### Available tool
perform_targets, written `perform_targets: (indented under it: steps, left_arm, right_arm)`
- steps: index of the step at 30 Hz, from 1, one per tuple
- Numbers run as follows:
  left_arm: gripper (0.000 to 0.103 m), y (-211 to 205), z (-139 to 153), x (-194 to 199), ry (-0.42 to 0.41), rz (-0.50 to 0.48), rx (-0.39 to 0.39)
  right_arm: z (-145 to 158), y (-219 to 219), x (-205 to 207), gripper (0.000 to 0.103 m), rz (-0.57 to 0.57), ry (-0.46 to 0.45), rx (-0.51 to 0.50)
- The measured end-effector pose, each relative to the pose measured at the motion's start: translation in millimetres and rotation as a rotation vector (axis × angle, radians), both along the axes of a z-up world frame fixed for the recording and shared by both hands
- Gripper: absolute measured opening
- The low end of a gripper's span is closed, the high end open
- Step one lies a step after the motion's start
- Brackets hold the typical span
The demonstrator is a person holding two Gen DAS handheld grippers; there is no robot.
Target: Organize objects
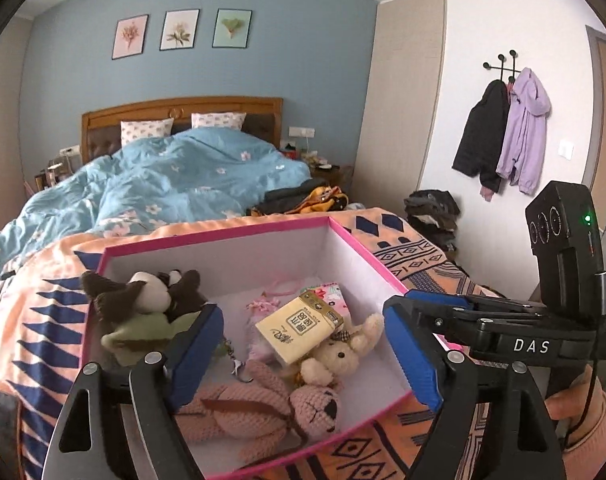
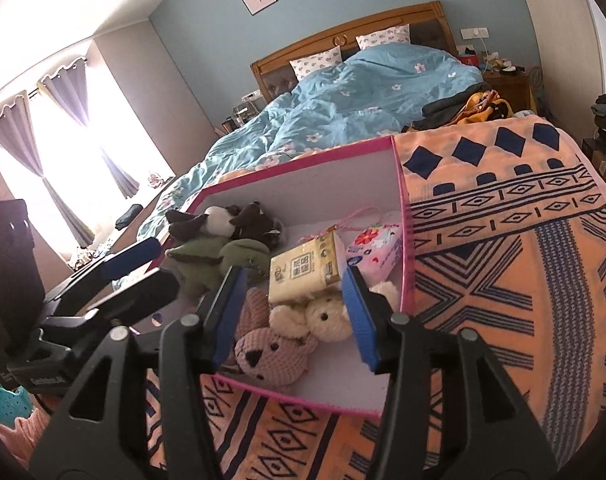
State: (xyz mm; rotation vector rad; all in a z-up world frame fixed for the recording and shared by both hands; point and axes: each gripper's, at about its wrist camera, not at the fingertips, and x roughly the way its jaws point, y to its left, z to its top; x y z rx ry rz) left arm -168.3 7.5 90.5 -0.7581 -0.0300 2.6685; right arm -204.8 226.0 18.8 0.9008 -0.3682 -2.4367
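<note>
Pink-rimmed, the open box [image 1: 345, 236] sits on an orange patterned blanket [image 2: 503, 240] at the foot of the bed. Inside lie a brown and white plush [image 1: 151, 292] against the left wall, a pink knitted bear [image 1: 263, 408], a cream bear [image 1: 339, 356], a yellow tissue pack [image 1: 299, 328] and a pink packet [image 2: 377, 250]. Both pairs of tongs gape wide with nothing between them: the left tongs [image 1: 303, 356] hang over the box, their left finger close by the plush; the right tongs [image 2: 293, 316] hover above the bears at the near wall.
</note>
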Motion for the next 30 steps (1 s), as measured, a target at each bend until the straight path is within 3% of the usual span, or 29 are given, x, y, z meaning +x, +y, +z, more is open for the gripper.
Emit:
perform_targets:
  steps: [8, 17, 26, 30]
  left_arm:
    - [0.087, -8.9, -7.4, 27.9, 0.019, 0.034, -0.026]
    - [0.087, -29.9, -27.3, 65.2, -0.021, 0.091, 0.0]
    - [0.088, -40.1, -58.0, 98.8, -0.095, 0.143, 0.006]
    - [0.088, -32.0, -64.0, 108.2, -0.088, 0.141, -0.054]
  right_arm:
    - [2.6, -7.5, 31.9, 0.061, 0.0, 0.069, 0.05]
    - [-1.6, -24.0, 93.0, 0.098, 0.022, 0.208, 0.136]
    - [-28.4, -31.8, 126.9, 0.098, 0.034, 0.167, 0.15]
    - [-38.6, -36.6, 132.1, 0.098, 0.044, 0.14, 0.149]
